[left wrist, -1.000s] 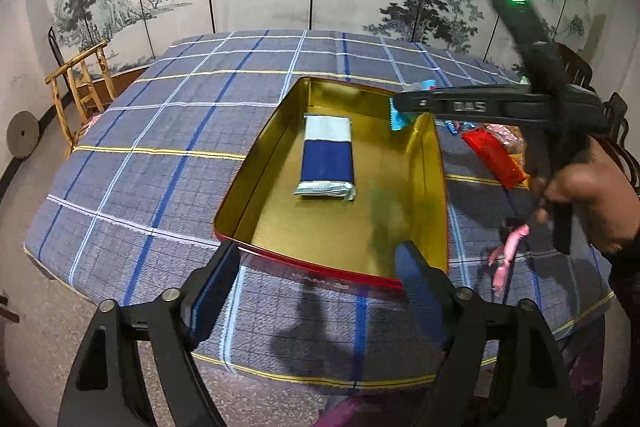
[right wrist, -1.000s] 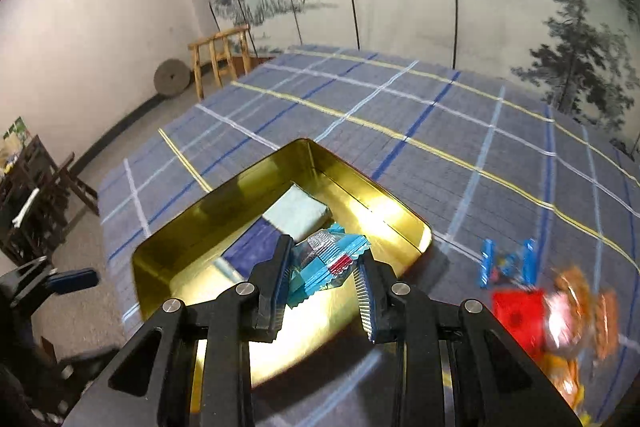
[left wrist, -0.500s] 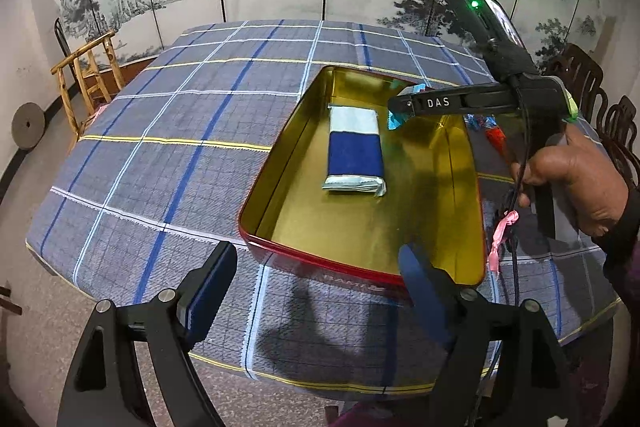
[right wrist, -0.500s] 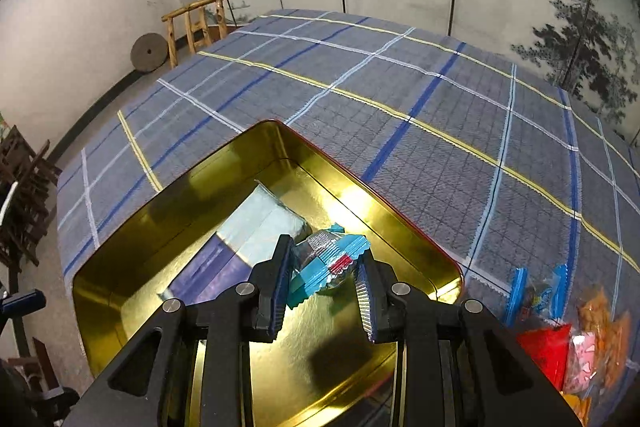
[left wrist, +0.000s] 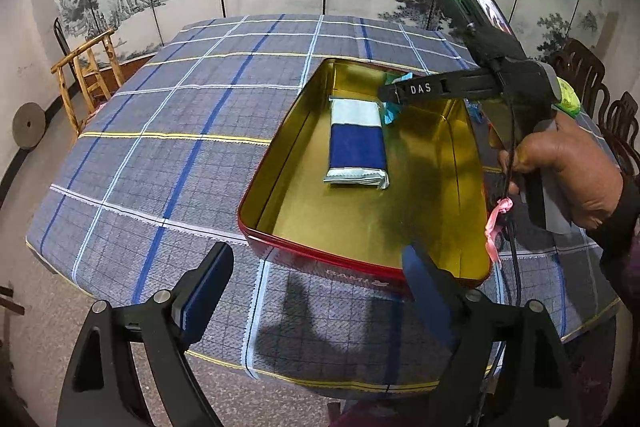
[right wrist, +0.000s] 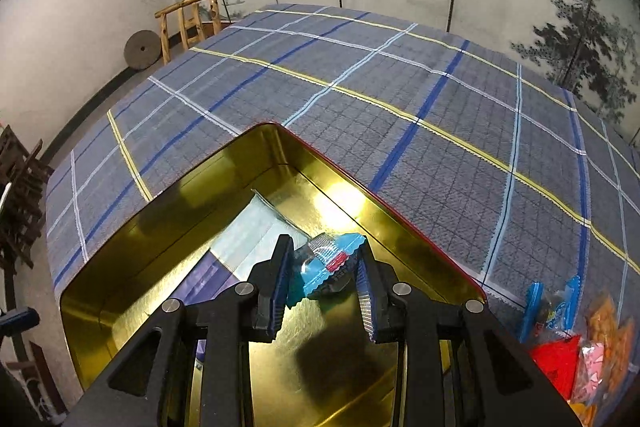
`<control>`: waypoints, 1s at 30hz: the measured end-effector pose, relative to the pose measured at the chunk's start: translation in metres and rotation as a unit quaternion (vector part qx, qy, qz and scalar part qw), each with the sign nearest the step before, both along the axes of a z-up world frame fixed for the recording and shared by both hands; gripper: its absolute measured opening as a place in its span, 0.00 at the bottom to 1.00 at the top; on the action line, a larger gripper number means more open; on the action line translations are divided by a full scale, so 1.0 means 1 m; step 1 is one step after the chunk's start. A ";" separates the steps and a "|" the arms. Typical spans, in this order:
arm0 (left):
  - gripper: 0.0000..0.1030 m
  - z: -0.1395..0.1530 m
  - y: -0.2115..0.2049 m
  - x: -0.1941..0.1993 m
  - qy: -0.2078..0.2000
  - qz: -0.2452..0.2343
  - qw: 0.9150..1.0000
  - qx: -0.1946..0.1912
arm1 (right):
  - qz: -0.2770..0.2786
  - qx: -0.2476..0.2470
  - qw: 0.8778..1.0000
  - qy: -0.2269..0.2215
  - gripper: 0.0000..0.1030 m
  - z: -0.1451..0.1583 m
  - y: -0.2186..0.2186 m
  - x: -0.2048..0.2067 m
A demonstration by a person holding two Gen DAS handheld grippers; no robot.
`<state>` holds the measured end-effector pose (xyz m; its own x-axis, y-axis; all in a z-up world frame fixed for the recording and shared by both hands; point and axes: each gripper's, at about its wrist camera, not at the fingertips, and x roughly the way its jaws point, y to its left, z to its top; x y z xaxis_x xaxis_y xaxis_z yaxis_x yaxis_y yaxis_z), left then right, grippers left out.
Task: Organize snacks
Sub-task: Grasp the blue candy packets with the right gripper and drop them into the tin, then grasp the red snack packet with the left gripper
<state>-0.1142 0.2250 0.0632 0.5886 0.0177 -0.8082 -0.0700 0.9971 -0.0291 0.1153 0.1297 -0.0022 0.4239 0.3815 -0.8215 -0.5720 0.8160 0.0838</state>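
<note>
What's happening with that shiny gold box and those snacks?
A person is tidying snacks into the gold tin on the checked tablecloth. The right gripper pinches a blue wrapped snack over the tin, next to a blue and white packet already inside. The left gripper hangs open and empty near the tin's front edge. More snacks wait on the cloth beside it.

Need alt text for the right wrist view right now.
The right claw grips a blue snack packet over an open gold tin, above a blue-and-white packet already inside. More snacks lie on the checked tablecloth at right.
</note>
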 end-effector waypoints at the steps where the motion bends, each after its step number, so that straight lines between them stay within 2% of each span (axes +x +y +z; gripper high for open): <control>1: 0.81 0.000 -0.001 0.000 0.000 -0.001 1.000 0.001 | -0.001 0.004 1.000 0.000 0.31 0.001 -0.001 0.000; 5: 0.82 0.001 -0.002 -0.001 -0.001 -0.001 1.000 0.002 | 0.004 0.054 0.999 -0.007 0.32 0.013 -0.014 -0.006; 10: 0.82 0.004 -0.011 -0.001 0.003 -0.009 1.000 0.003 | -0.006 0.117 0.993 -0.021 0.39 0.035 -0.038 -0.013; 15: 0.84 0.018 -0.024 -0.009 -0.021 -0.027 0.999 0.018 | -0.037 0.178 0.981 -0.060 0.42 0.071 -0.092 -0.045; 19: 0.84 0.024 -0.041 -0.010 -0.028 -0.056 0.998 0.021 | -0.075 0.171 0.977 -0.106 0.59 0.085 -0.171 -0.092; 21: 0.84 0.025 -0.054 -0.008 -0.023 -0.076 0.997 0.018 | -0.113 0.154 0.975 -0.115 0.60 0.080 -0.219 -0.114; 24: 0.84 0.025 -0.075 -0.005 -0.012 -0.108 0.994 0.000 | -0.180 0.121 0.971 -0.104 0.60 0.062 -0.290 -0.138; 28: 0.84 0.027 -0.099 0.005 0.003 -0.138 0.989 -0.045 | -0.250 0.098 0.959 -0.087 0.60 0.036 -0.361 -0.163; 30: 0.84 0.029 -0.113 0.014 0.007 -0.141 0.989 -0.053 | -0.273 0.086 0.955 -0.083 0.60 0.023 -0.384 -0.168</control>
<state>-0.0998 0.1119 0.0919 0.5463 -0.2307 -0.8052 0.2094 0.9684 -0.1354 -0.0527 -0.2546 0.0210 0.7166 0.1900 -0.6711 -0.0830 0.9786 0.1885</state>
